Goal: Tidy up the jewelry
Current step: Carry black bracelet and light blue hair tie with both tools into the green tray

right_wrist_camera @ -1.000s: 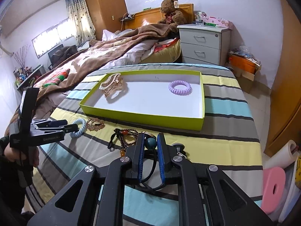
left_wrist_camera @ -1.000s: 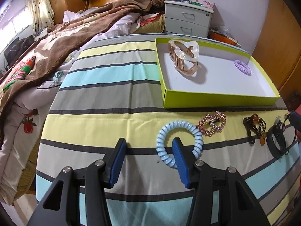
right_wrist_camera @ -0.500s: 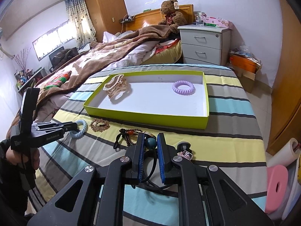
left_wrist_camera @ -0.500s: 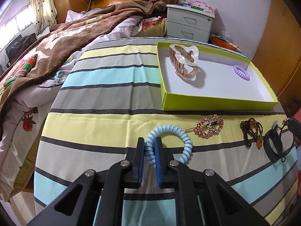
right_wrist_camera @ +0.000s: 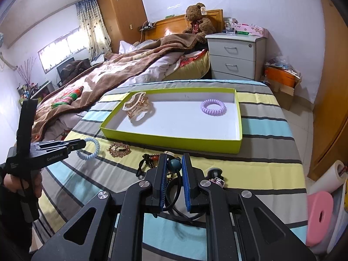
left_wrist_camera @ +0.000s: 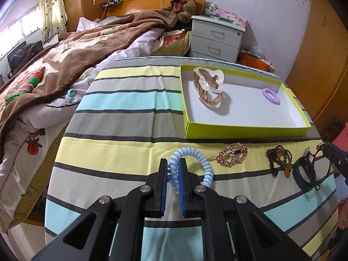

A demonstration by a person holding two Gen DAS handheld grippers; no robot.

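Right wrist view takes in the whole bedroom: the unmade bed (right_wrist_camera: pixel 121 69) with a brown blanket runs off toward ten o'clock, a teddy bear (right_wrist_camera: pixel 196 19) sits against the wooden headboard at twelve, and a grey nightstand (right_wrist_camera: pixel 236 55) stands just right of it. A tall wooden wardrobe (right_wrist_camera: pixel 121 13) rises at eleven beside the curtained window. Up front, the striped bedspread (right_wrist_camera: pixel 267 130) in yellow, grey and pale blue is the working surface. On it lies the lime-green tray (right_wrist_camera: pixel 174 142), white inside, holding a pearly hair claw (right_wrist_camera: pixel 137 106) at its left end and a lilac coil hair tie (right_wrist_camera: pixel 213 106) toward its right.

Along the tray's near side the loose pieces line up: a pink rhinestone clip (left_wrist_camera: pixel 233 154), a dark beaded bracelet (left_wrist_camera: pixel 279 155) and a black cord with a teal bead (right_wrist_camera: pixel 175 163).

The left gripper (left_wrist_camera: pixel 173 167) is clenched on the blue coil hair tie (left_wrist_camera: pixel 193 167), pinching the loop's left side between its blue pads, at about eight o'clock from the tray. The right gripper (right_wrist_camera: pixel 174 169) is drawn in narrow around that teal bead, with the black cord running between its fingers; whether the pads actually press the bead, I cannot tell.
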